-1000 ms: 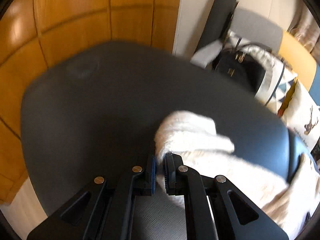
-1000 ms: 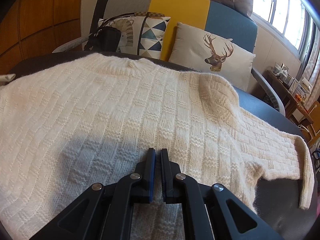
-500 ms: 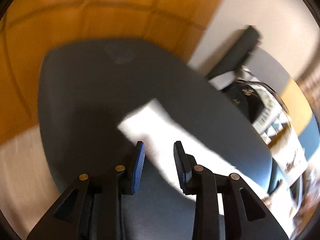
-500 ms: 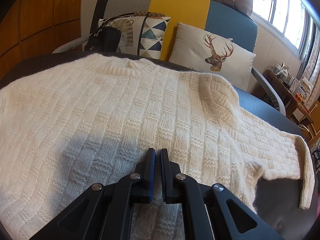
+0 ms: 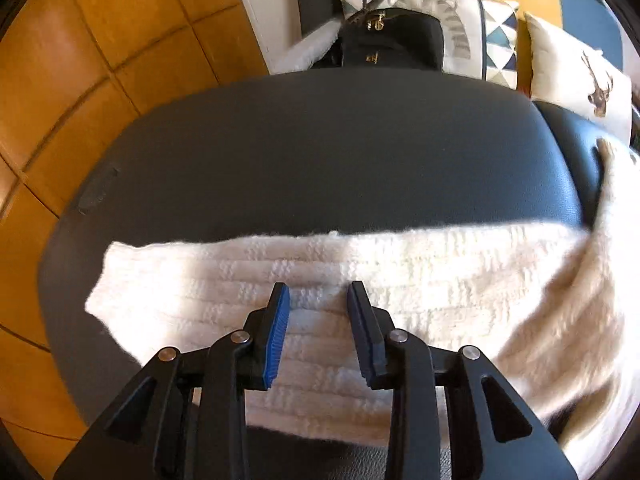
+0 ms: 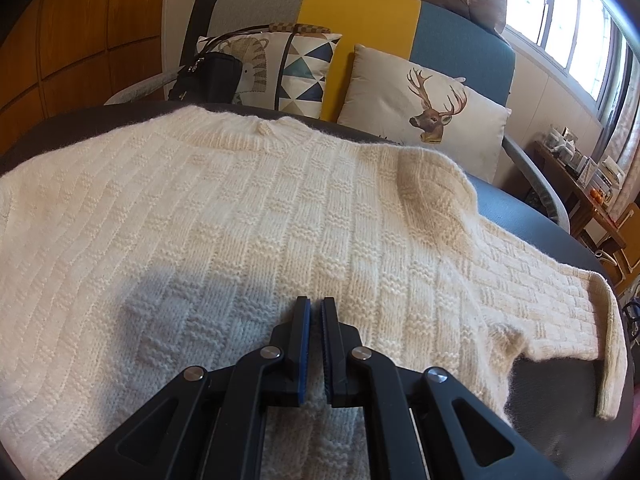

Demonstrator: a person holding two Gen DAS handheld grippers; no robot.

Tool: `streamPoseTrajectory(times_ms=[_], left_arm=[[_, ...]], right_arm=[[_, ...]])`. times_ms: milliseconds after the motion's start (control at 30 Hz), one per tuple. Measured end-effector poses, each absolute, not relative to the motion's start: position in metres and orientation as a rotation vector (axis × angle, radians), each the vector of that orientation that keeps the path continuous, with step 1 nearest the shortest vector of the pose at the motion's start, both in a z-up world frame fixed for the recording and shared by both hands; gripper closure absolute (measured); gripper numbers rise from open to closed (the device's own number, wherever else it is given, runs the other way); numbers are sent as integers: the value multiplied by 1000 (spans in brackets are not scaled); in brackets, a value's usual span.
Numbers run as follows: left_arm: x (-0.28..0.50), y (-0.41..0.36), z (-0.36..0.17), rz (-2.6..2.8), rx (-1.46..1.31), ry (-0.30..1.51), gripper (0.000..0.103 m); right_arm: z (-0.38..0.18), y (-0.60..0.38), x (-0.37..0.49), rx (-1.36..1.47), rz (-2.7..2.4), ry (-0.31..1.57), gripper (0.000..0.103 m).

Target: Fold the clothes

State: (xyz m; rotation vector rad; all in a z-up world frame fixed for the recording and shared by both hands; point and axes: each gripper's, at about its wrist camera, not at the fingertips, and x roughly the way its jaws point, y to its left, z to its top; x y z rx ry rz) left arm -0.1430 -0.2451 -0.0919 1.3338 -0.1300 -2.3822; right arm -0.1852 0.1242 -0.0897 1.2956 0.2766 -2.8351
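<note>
Dark round table [image 5: 320, 152] by a wood wall, sofa [image 6: 360, 12] with deer pillow [image 6: 424, 120] behind, fluffy cream sweater [image 6: 248, 208] spread flat on it (sleeves out), left gripper [image 5: 318, 300] jaws just opened over a sleeve, right gripper [image 6: 315, 312] closed, holding nothing.

A dark grey counter [image 5: 340, 152] with a rounded edge and a leather-like surface carries a single thing: a cream, block-patterned knitted sweater [image 6: 248, 216]. In the right wrist view the sweater lies spread flat across most of the counter, neckline at the far edge, one sleeve [image 6: 552, 304] stretched out to the right. In the left wrist view the other sleeve [image 5: 224, 280] lies flat across the near part, the far half bare.
</note>
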Motion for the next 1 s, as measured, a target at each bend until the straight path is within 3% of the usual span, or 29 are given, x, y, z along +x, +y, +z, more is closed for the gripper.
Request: streamPoseTrajectory(times_ms=[133, 167, 333, 533, 1000], left_arm=[[-122, -217, -102, -2368, 1296, -378, 75], [-118, -215, -102, -2374, 1296, -381, 79], [-107, -225, -103, -2430, 1288, -342, 80], [-132, -234, -108, -2355, 1280, -472, 80], [-155, -272, -106, -2218, 1230, -394, 80]], right_arm=[[-89, 124, -185, 1298, -2833, 274, 99], [-89, 124, -185, 1298, -2833, 272, 99], [-89, 122, -185, 1306, -2830, 277, 99], [-89, 120, -185, 1311, -2834, 308, 99], [-88, 125, -186, 1324, -2826, 315, 99]])
